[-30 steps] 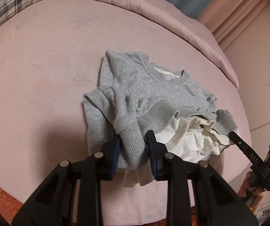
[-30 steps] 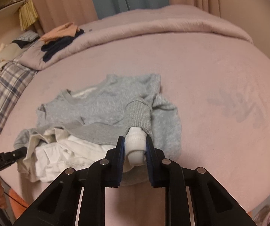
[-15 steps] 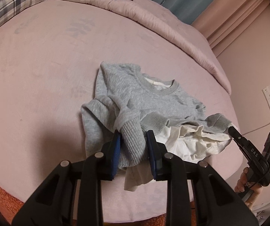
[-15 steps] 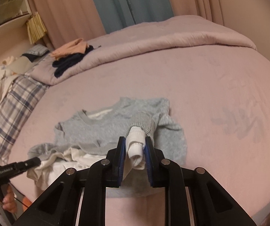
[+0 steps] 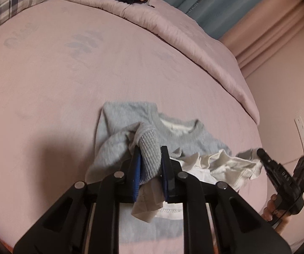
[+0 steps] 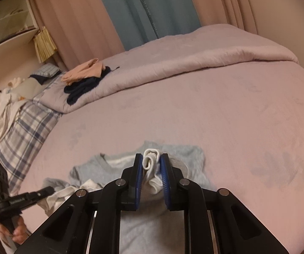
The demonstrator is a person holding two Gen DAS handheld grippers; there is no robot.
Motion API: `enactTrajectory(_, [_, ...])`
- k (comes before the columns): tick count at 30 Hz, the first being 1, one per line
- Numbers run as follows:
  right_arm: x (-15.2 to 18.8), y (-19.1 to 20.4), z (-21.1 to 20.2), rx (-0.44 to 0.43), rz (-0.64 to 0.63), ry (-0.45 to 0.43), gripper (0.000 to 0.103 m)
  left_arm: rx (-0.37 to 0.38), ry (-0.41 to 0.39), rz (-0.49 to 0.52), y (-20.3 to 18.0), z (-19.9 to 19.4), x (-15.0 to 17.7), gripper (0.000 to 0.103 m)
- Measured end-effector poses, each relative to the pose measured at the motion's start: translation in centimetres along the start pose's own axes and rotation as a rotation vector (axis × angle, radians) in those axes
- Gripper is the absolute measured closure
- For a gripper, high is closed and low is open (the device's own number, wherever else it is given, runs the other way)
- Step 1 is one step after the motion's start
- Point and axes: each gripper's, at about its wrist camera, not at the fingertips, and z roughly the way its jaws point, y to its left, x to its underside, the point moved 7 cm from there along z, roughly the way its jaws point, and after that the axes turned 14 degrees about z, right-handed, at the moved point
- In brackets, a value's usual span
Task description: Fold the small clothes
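Grippers (image 5: pixel 149 165) (image 6: pixel 151 169) angled downward, fingers pinching sweatshirt (image 5: pixel 202 139) cuffs, seemingly lifted.

We see each gripper (image 5: pixel 151 169) with black plastic arms, blue pads (image 6: pixel 138 173) and silver round screws (image 5: pixel 118 174).

Both grippers now sit higher and nearer the bed's near edge. The left gripper (image 5: pixel 149 165) has just been closing tighter on the ribbed grey cuff (image 5: pixel 149 148). The right gripper (image 6: pixel 151 175) squeezes its white cuff (image 6: pixel 151 163) narrower. The grey sweatshirt (image 5: pixel 128 116) lifts, its hem trailing nearer.
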Motion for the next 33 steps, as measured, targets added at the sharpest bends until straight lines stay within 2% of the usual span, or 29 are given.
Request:
enactTrajectory(5, [-1.5,-0.6,3.7,0.057,0.013,0.029,0.085,-0.044,0.046,-0.031,1.8,3.7,-2.3,0.087])
enactTrajectory(13, [-2.3,-2.1,9.8,0.157,0.016,0.123,0.085,-0.079,0.132,-0.036,3.1,7.7,-2.8,0.084])
enactTrajectory(20, [-2.1,-1.9,12.3,0.195,0.013,0.170,0.084,-0.031,0.162,-0.072,3.7,7.7,-3.6,0.082])
enactTrajectory(23, [-2.8,-1.8,12.3,0.212,0.021,0.155,0.075,-0.033,0.140,-0.093,4.1,7.0,-4.4,0.080])
enactTrajectory(25, [-3.6,-1.7,11.5,0.211,0.023,0.119,0.058,-0.025,0.143,-0.119,4.4,6.8,-4.6,0.077])
enactTrajectory(26, [-4.0,-1.6,10.8,0.212,0.022,0.097,0.055,-0.025,0.146,-0.131,4.6,6.6,-4.6,0.077])
enactTrajectory(29, [-4.9,-1.6,8.6,0.217,0.020,0.045,0.054,-0.042,0.129,-0.145,4.8,6.1,-4.8,0.071])
enactTrajectory(31, [-4.8,-1.6,7.1,0.215,0.018,0.033,0.052,-0.143,0.069,-0.131,5.4,4.7,-5.4,0.049])
enactTrajectory(32, [-4.6,-1.6,6.6,0.212,0.015,0.032,0.051,-0.206,0.026,-0.122,5.9,3.6,-5.8,0.044])
enactTrajectory(33, [-4.4,-1.7,6.0,0.209,0.009,0.034,0.048,-0.232,-0.004,-0.120,6.3,2.7,-6.1,0.042])
